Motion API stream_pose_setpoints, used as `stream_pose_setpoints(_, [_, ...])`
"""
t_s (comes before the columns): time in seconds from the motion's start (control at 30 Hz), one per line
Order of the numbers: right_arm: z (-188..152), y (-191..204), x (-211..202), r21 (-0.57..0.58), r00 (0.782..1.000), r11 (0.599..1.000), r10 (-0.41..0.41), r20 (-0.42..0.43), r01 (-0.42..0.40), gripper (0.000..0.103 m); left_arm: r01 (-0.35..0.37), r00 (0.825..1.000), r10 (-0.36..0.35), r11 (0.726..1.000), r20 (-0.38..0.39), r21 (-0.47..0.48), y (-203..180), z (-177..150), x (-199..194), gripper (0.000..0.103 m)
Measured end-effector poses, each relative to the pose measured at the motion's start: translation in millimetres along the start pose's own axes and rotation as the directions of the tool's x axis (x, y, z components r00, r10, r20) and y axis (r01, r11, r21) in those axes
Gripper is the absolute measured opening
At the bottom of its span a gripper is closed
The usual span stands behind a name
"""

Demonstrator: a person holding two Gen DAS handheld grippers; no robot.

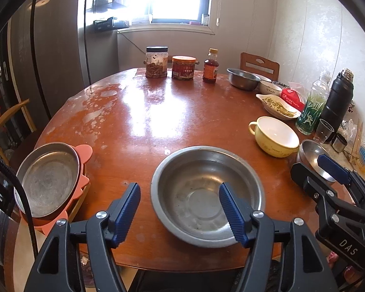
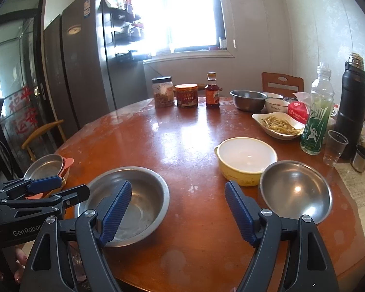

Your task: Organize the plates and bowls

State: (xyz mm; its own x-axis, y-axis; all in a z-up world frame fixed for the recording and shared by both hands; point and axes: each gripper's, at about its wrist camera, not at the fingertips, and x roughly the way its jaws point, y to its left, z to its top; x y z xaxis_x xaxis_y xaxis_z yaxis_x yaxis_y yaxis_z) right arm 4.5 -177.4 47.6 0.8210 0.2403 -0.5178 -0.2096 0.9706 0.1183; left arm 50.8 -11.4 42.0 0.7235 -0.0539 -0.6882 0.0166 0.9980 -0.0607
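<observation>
A large steel bowl [image 1: 206, 194] [image 2: 138, 194] sits near the table's front edge. My left gripper [image 1: 179, 189] is open above it, one finger outside the bowl's left rim and the other over its inside, touching nothing. My right gripper [image 2: 178, 186] is open over bare table between that bowl and a small steel bowl [image 2: 296, 189] [image 1: 311, 153]. Behind these stands a yellow bowl with a handle [image 2: 245, 160] [image 1: 275, 136]. At the left edge a steel plate [image 1: 48, 180] [image 2: 45, 168] lies on stacked pink plates [image 1: 85, 150].
At the back stand two jars [image 1: 157, 62], a sauce bottle [image 1: 209, 67], another steel bowl [image 1: 243, 77], a white bowl [image 1: 270, 87] and a white dish of food [image 1: 277, 105]. A plastic bottle [image 2: 316, 121], black flask [image 2: 352, 107] and cup [image 2: 334, 148] crowd the right edge.
</observation>
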Motion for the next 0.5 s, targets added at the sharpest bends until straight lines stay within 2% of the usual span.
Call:
stream_pose_setpoints(0.23, [3.8,-16.9,-19.5,0.028,0.999,1.0,0.003,0.034,-0.004,0.08,0.01,1.0,-0.01,1.0,0.003,0.022,-19.3,0.6,-7.4,0.068])
stream_pose_setpoints(0.5, [7.4,-48.0,-40.2,0.066,0.997,0.997,-0.033,0.068,0.028,0.08,0.024,1.0,-0.024,0.998,0.007,0.061,-46.7,3.8,-9.7,0.068])
